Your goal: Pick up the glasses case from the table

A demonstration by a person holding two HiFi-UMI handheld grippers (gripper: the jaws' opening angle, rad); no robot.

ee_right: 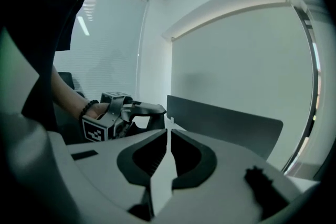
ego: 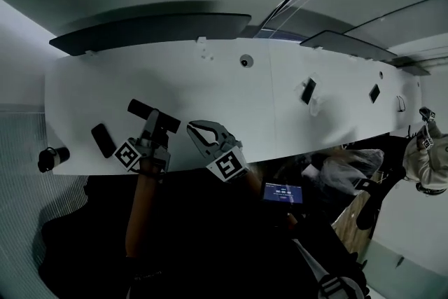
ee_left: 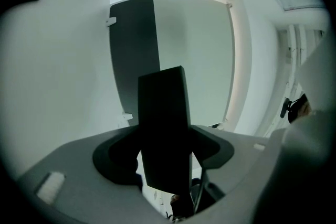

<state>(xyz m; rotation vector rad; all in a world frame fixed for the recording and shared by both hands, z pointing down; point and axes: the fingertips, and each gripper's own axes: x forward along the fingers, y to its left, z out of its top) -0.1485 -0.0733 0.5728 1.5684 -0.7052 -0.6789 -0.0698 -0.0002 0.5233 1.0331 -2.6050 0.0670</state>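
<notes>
The glasses case (ego: 138, 108) is a long black case, and my left gripper (ego: 155, 121) is shut on it, holding it above the near edge of the white table (ego: 231, 101). In the left gripper view the case (ee_left: 164, 113) stands upright between the jaws of the left gripper (ee_left: 165, 139), which points level at a wall. My right gripper (ego: 195, 132) hangs just to the right of it, shut and holding nothing. The right gripper view shows the right gripper (ee_right: 167, 136) with its jaws together, and beyond them the left gripper (ee_right: 137, 113) with the case (ee_right: 147, 109).
A flat black object (ego: 103, 140) lies on the table left of my left gripper. A dark cylinder (ego: 52, 157) sits at the table's left end. Two small upright devices (ego: 308, 91) (ego: 374, 93) stand further right. Another person (ego: 428, 157) is at the far right.
</notes>
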